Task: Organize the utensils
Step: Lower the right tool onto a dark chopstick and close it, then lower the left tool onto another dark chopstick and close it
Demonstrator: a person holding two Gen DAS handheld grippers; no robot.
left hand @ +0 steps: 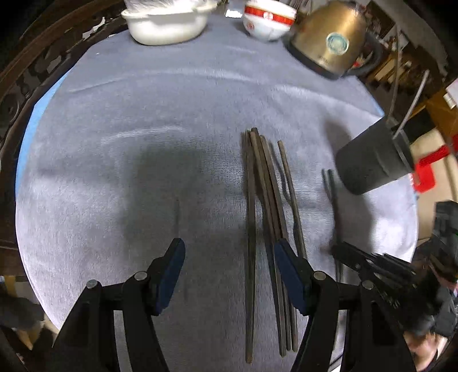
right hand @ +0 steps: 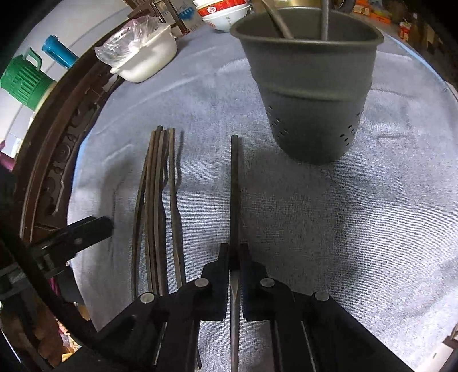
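Several dark chopsticks (left hand: 267, 206) lie side by side on the grey cloth (left hand: 143, 128); they also show in the right wrist view (right hand: 156, 206). My left gripper (left hand: 229, 251) is open and empty, low over the cloth, its right finger beside the pile. My right gripper (right hand: 234, 251) is shut on a pair of chopsticks (right hand: 234, 186) that point toward the grey utensil holder (right hand: 312, 85). The holder (left hand: 372, 160) has utensil handles sticking out of it. The right gripper's arm (left hand: 372, 266) shows at the left view's right edge.
A white dish (left hand: 166, 23), a red-and-white bowl (left hand: 269, 20) and a gold kettle (left hand: 329, 40) stand at the table's far side. A dark carved wooden rim (right hand: 57, 148) edges the table on the left. A green jug (right hand: 25, 83) stands beyond it.
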